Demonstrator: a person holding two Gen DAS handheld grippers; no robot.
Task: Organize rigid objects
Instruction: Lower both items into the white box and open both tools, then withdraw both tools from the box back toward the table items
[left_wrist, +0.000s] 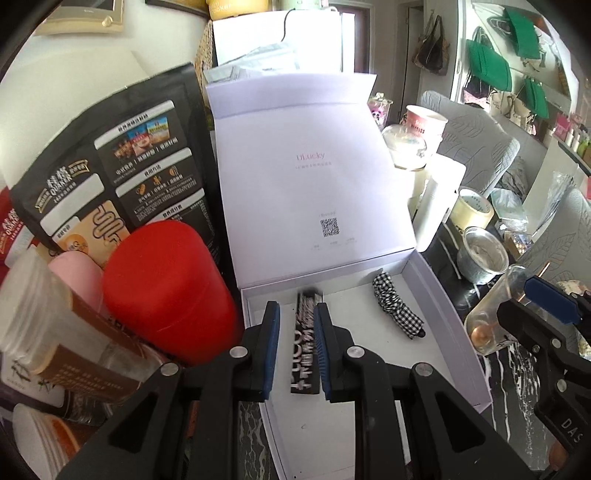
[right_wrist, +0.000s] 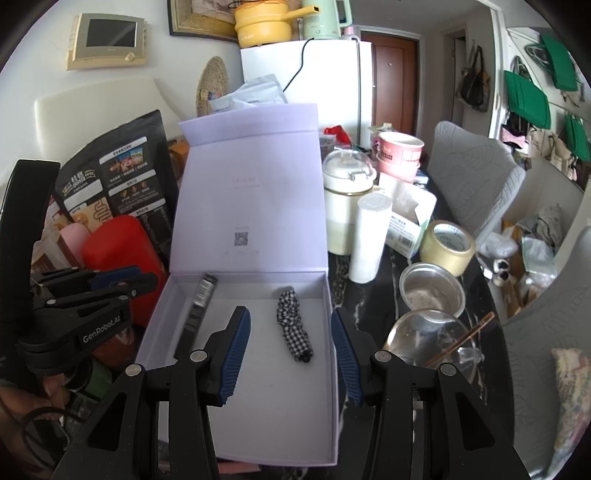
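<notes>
The long black flat packet with white letters (left_wrist: 306, 343) lies along the left side of the open white cardboard box (left_wrist: 458, 317), between the spread left claw (left_wrist: 295, 350). It could slip crooked if nudged. The right claw (right_wrist: 291, 354) is spread above the black-and-white checked cloth roll (right_wrist: 293, 332).

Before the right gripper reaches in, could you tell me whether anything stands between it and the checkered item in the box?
Nothing visible does: the right gripper is open, and the checkered item lies uncovered on the white box floor just ahead.
</notes>
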